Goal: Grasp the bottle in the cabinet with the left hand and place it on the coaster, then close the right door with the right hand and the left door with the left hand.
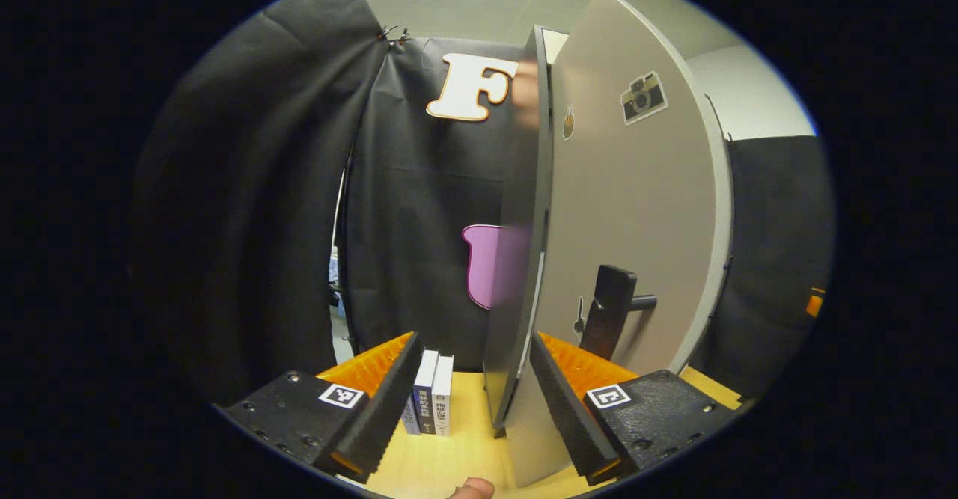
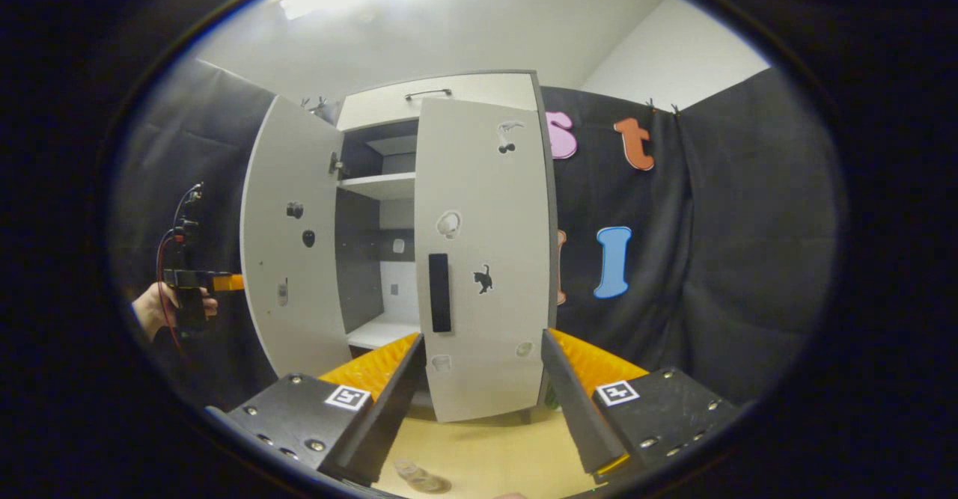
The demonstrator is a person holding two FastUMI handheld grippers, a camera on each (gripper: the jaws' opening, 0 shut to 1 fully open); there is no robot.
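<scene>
In the left gripper view the cabinet's left door (image 1: 636, 207) stands open and I see it nearly edge-on, its black handle (image 1: 610, 304) on the pale face to the right. My left gripper (image 1: 471, 409) is open, and the door's lower edge stands just beyond the gap between its fingers. In the right gripper view the right door (image 2: 483, 259) with its black handle (image 2: 439, 293) lies against the cabinet front, while the left door (image 2: 292, 259) hangs open. A hand holds the left gripper (image 2: 217, 282) at that door's outer side. The clear bottle (image 2: 419, 476) stands on the table. My right gripper (image 2: 483, 402) is open and holds nothing.
Some upright books (image 1: 432, 394) stand on the yellow table (image 1: 464, 454) left of the door's edge. White shelves (image 2: 378, 185) show inside the cabinet. A drawer front with a bar handle (image 2: 428, 93) tops the cabinet. Black cloth walls surround the booth.
</scene>
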